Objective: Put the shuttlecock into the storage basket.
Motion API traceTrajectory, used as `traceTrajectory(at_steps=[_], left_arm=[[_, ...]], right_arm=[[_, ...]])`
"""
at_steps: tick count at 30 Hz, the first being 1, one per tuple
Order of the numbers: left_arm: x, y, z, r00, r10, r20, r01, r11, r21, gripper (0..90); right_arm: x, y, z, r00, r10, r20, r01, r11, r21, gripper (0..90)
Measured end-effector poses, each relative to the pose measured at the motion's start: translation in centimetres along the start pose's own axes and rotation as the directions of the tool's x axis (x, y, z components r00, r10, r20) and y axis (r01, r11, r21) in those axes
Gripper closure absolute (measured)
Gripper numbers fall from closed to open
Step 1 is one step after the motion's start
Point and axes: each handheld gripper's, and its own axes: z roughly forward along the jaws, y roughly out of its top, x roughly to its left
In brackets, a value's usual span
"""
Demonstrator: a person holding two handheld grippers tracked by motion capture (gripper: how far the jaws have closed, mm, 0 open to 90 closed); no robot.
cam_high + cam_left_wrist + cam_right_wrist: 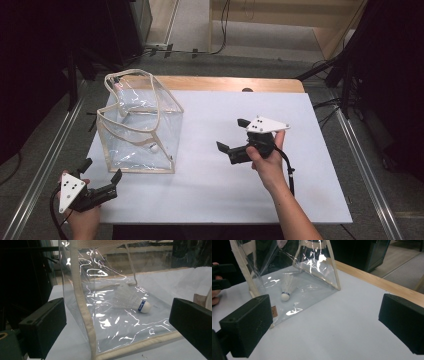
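Lying over a wooden table (220, 83), a white sheet (240, 190), with grey floor and dark equipment all around. Standing on the left part of that sheet, a clear plastic bag (140, 125) with beige trim, mouth upward. Resting on the bag's bottom, on its side, a white shuttlecock (135, 302) with a blue band at the cork, seen through the plastic in both gripper views. Hovering at the sheet's near left corner, just beside the bag's near lower edge, the left gripper (102, 172), jaws spread wide and gripping nothing, the bag's corner seam standing between them in the left gripper view. Hanging over the middle of the sheet, well apart from the bag, the right gripper (232, 134), jaws likewise spread wide and empty, pointing toward the bag.
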Motion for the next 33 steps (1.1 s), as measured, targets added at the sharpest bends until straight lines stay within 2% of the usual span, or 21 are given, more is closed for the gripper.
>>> traceTrajectory(at_steps=[10, 33], left_arm=[[0.0, 0.0, -0.1, 0.9999, 0.007, 0.011, -0.007, 0.9999, -0.008, 1.7], [-0.1, 0.0, -0.1, 0.9999, 0.016, 0.005, -0.016, 0.9999, 0.002, 1.7]], right_arm=[[-1.1, -2.0, -1.6, 0.9992, 0.025, 0.032, -0.024, 1.000, -0.011, 0.0], [-3.6, -7.3, -5.6, 0.9930, 0.066, 0.097, -0.064, 0.998, -0.024, 0.0]])
